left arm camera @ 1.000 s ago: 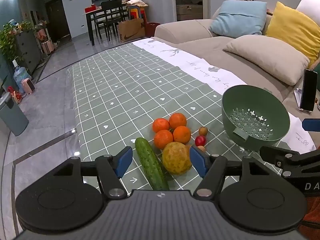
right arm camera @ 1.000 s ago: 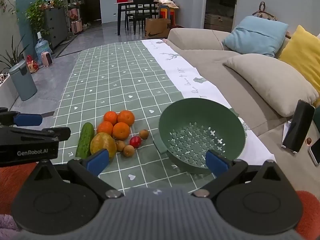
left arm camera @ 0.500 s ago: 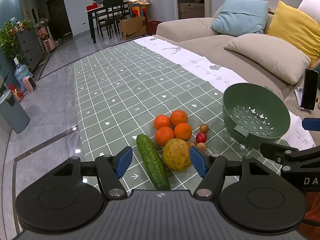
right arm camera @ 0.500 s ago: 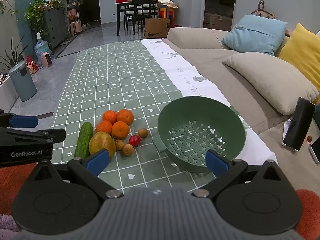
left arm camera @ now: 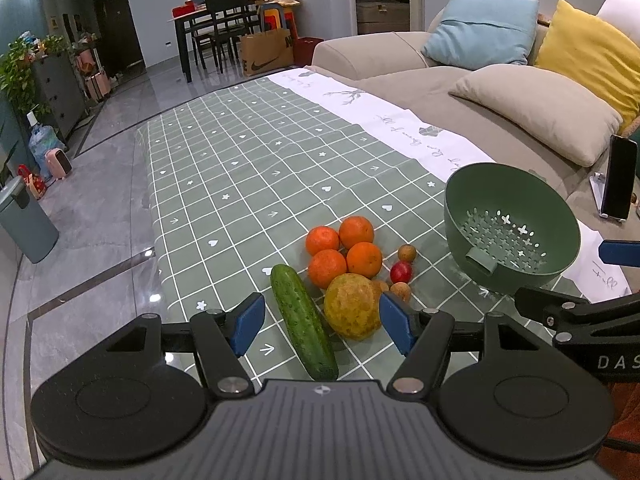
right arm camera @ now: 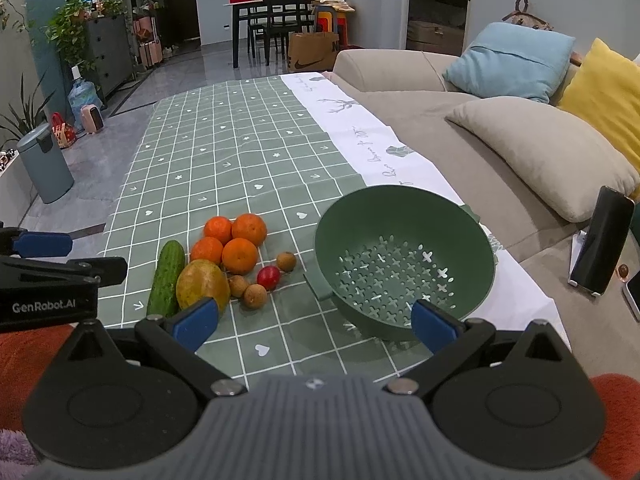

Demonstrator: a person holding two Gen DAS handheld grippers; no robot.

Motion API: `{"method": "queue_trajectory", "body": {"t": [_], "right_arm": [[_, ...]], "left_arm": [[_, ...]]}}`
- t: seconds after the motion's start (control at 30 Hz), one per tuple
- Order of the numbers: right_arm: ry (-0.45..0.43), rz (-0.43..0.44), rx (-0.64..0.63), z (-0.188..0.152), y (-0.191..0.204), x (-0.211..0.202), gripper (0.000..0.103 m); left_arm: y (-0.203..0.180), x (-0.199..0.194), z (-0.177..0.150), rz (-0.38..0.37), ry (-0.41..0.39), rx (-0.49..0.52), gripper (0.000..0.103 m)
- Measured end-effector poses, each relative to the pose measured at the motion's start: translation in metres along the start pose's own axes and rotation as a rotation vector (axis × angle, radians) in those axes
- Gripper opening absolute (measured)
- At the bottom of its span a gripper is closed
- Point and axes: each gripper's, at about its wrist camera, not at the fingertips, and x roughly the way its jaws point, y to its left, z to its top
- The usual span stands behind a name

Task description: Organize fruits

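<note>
The fruit pile sits on the green checked cloth (left arm camera: 240,168), left of the green strainer bowl (right arm camera: 404,216) & near it, not touching. In the pile: a cucumber (left arm camera: 303,320), a big yellow-green fruit (left arm camera: 352,306) just beside it, four oranges (left arm camera: 345,250) bunched behind, a little red fruit (left arm camera: 401,272) & a few small brown round ones (right arm camera: 255,295). The bowl has nothing in it.

So I think it's the very start: no fruit picked up yet. Next move prob needs one gripper to go down onto a fruit, squeeze it, then carry it over to the bowl.

The cucumber is the long one. Its long way runs from near the grippers out toward the far end of the cloth, tipped a bit left. It lies flat.

Left gripper (left arm camera: 322,322) has its tongs wide, holding nothing, w/ the cucumber & yellow-green fruit showing between them. Right gripper (right arm camera: 314,322) is also wide & holding nothing, aimed between pile & bowl.
</note>
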Motion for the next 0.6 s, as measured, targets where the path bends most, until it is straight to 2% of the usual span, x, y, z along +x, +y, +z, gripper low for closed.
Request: {"method": "queue_trajectory", "body": {"t": [0.6], "right_arm": [[0.005, -0.008, 0.013, -0.0004, -0.0034, -0.0001, 0.099]], "left_arm": [[-0.0026, -0.0001, 0.0006, 0.002, 0.002, 0.004, 0.077]]}}
